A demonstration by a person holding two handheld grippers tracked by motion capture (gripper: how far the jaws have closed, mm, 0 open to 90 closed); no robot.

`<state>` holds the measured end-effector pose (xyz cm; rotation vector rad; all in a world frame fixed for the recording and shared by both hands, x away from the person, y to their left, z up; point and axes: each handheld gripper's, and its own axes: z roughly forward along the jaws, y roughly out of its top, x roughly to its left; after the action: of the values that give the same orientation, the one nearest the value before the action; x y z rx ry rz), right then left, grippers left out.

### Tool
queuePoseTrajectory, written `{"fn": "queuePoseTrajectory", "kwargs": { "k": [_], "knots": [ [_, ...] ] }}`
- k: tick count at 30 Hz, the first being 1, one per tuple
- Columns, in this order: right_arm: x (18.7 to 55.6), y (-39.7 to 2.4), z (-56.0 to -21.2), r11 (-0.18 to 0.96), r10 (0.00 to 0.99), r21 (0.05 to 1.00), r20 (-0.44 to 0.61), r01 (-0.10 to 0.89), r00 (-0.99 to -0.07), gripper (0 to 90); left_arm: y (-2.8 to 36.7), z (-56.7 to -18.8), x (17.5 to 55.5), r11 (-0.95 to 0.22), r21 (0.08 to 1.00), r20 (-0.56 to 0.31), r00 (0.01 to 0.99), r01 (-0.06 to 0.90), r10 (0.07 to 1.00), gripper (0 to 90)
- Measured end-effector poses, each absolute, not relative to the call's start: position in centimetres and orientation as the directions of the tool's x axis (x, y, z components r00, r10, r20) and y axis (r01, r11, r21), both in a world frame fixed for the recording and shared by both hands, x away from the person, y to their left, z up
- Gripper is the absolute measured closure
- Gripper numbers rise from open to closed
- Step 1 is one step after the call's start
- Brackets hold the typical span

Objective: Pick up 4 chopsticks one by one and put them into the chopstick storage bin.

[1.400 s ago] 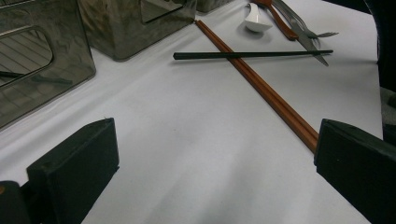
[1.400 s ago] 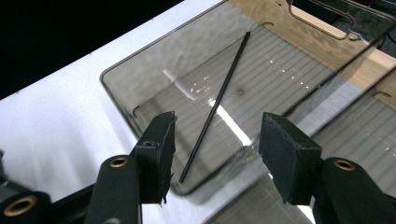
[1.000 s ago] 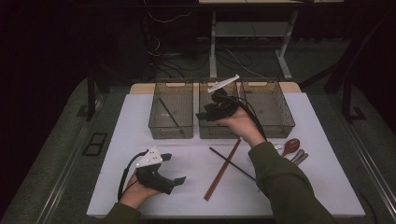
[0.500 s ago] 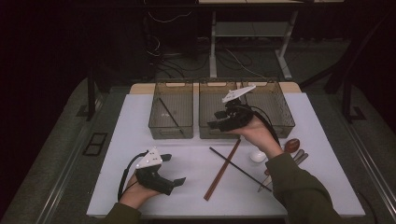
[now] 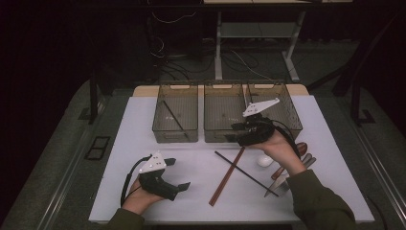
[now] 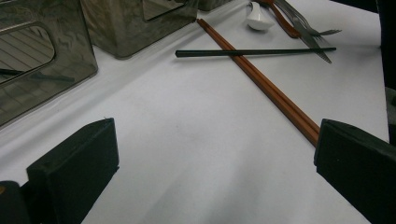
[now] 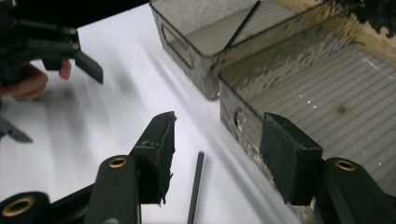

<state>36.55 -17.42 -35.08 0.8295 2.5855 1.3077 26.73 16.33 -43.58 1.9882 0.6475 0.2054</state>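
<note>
My right gripper (image 5: 234, 133) hovers at the front wall of the middle smoky bin (image 5: 224, 103), jaws pointing left. In the right gripper view my right gripper (image 7: 219, 136) is open and holds nothing; under it lies the end of a black chopstick (image 7: 195, 186). That black chopstick (image 5: 246, 173) crosses a brown pair of chopsticks (image 5: 227, 176) on the white table. My left gripper (image 5: 178, 173) rests at the front left, jaws wide open and empty. The left gripper view looks over my left gripper (image 6: 215, 154) to the brown chopsticks (image 6: 261, 84) and the black chopstick (image 6: 254, 52).
The left bin (image 5: 174, 128) holds another black chopstick (image 5: 170, 115); a third bin (image 5: 287, 103) stands at the right. A white spoon (image 5: 264, 161), a red spoon (image 5: 300, 148) and metal cutlery (image 5: 282, 182) lie by the person's right wrist. The table's front edge (image 5: 230, 221) is near.
The right gripper has come back from over the middle bin toward the person and a little to the right, down to the bin's front wall. The left gripper has stayed put.
</note>
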Motion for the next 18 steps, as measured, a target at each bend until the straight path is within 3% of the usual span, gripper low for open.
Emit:
{"fn": "queuePoseTrajectory", "kwargs": {
  "k": [18],
  "knots": [
    [32.9,-21.4,-38.1,0.476,0.542,0.759,0.145,0.445,-0.828,54.6,16.2,-43.6,26.7,-0.365,0.862,-0.123,0.843,0.352,0.523,0.0]
  ]
}}
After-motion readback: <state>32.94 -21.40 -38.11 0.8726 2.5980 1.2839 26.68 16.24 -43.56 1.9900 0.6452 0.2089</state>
